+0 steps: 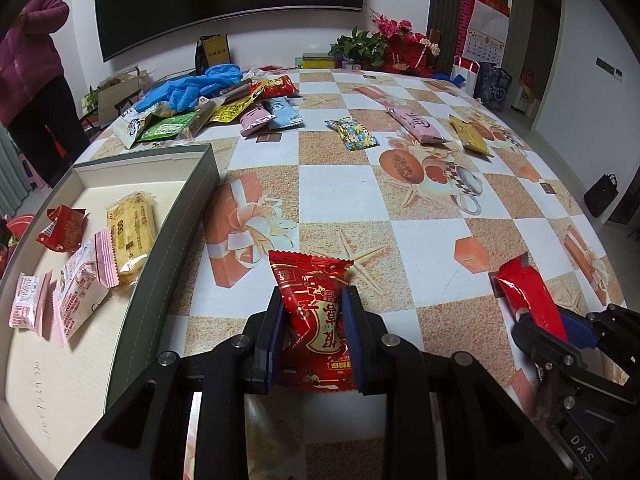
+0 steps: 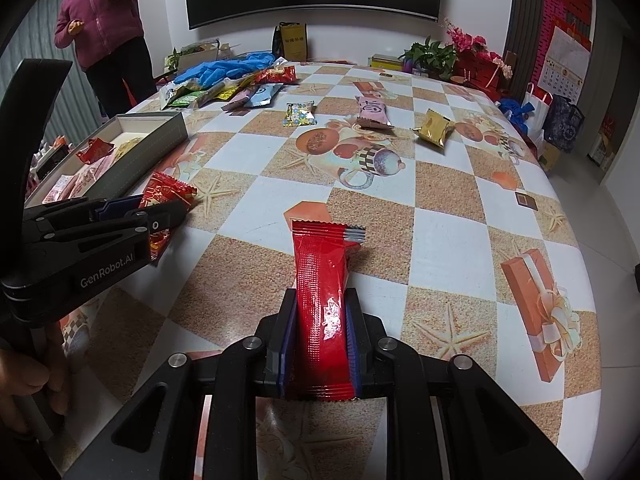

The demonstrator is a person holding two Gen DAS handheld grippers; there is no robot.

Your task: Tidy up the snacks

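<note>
My left gripper (image 1: 314,300) is shut on a red snack packet with gold print (image 1: 316,312), held above the table just right of the grey box (image 1: 176,232). The box holds several snacks: a red packet (image 1: 62,230), a yellow one (image 1: 132,232) and pink ones (image 1: 82,288). My right gripper (image 2: 322,300) is shut on a long red snack bar (image 2: 324,296) over the table's near side. The left gripper also shows in the right wrist view (image 2: 164,210), the right gripper in the left wrist view (image 1: 540,316).
Loose snacks lie on the checked tablecloth: a floral packet (image 1: 352,133), a pink one (image 1: 418,125), a gold one (image 1: 470,141), and a pile with blue gloves (image 1: 192,88) at the far left. A person in a purple jacket (image 2: 102,12) stands beyond the table. Plants and bags stand at the far right.
</note>
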